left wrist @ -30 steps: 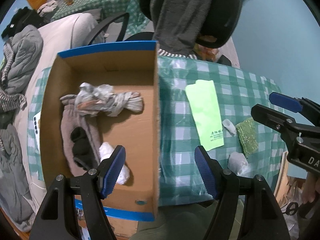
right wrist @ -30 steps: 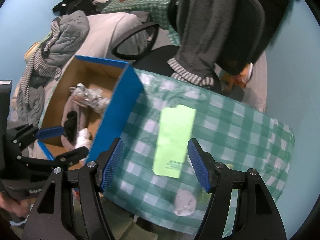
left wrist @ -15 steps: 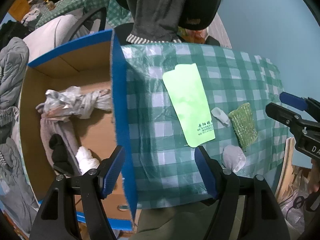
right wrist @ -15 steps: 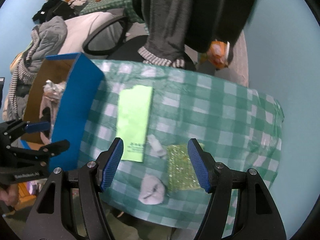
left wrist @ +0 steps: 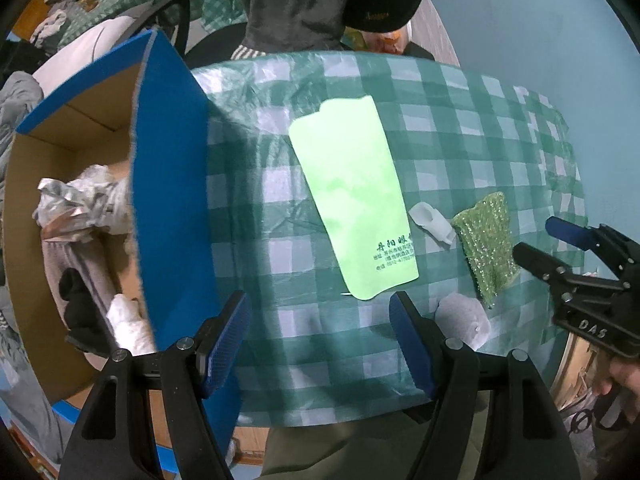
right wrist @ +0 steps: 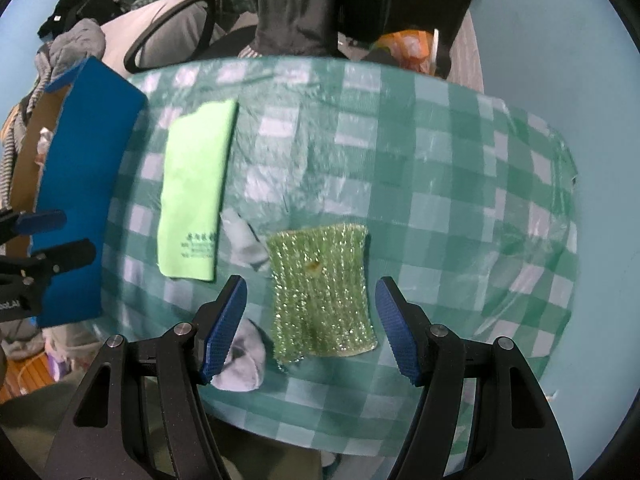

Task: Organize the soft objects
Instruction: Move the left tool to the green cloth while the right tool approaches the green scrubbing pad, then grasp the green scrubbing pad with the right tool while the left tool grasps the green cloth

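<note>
Green and white squares cover the cloth on the table (right wrist: 460, 168). A sparkly green scrubber (right wrist: 322, 288) lies flat near the front edge, and the right gripper (right wrist: 312, 316) hangs just over it with its blue jaws wide apart, one on each side, holding nothing. Just beside the scrubber sits a small white bit of cloth (right wrist: 244, 242), and next to that lies a light green cloth (right wrist: 194, 194) with dark letters on it. A gray balled-up sock (right wrist: 244, 360) rests at the front edge, partly hidden behind the right gripper's left jaw. The left gripper (left wrist: 320, 340) hangs over the front of the table, its jaws wide and holding nothing. To the left stands a blue cardboard box (left wrist: 168, 200). Inside it are a crumpled gray rag (left wrist: 80, 200), a black sock (left wrist: 78, 304) and a white sock (left wrist: 128, 322).
</note>
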A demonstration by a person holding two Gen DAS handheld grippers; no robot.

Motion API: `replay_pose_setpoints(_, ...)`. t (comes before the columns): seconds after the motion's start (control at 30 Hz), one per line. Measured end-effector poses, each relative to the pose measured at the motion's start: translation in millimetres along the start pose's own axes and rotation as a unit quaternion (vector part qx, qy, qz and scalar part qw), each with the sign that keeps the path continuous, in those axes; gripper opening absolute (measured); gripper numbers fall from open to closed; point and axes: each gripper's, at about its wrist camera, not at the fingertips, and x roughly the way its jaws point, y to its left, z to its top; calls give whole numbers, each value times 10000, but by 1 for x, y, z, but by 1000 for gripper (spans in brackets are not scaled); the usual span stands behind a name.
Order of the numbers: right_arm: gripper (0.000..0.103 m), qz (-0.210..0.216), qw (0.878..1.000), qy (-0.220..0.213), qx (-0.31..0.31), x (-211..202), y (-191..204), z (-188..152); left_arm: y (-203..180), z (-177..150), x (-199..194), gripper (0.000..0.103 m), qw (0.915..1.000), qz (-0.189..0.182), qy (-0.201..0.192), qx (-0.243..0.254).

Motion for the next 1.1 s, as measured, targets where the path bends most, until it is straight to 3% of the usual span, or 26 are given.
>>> replay_pose_setpoints(0.27, 71, -156, 9995, 245, -92, 41, -2, -7, -10, 2, 20, 73, 9998, -11, 165, -114)
replay_pose_setpoints(0.63, 71, -496, 9973, 313, -432, 63, 3, -9, -14, 14, 32, 75, 9989, 16, 261, -393)
replay_pose_setpoints(0.73, 61, -476, 9975, 243, -456, 60, 4, -10, -12, 23, 37, 76, 9984, -4, 296, -479)
replay_pose_setpoints(0.83, 42, -401, 9981, 229, -414, 56, 1, -7, -7, 29, 43, 76, 9972, -39, 353, -651)
replay_pose_setpoints(0.9, 24, -306, 9986, 237, -356, 54, -3, -3, -5, 35, 47, 76, 9962, -91, 375, -782)
replay_pose_setpoints(1.1, 21, -169, 9994, 148, -252, 46, -15, 4, -3, 56, 57, 76, 9932, -1, 345, -1115)
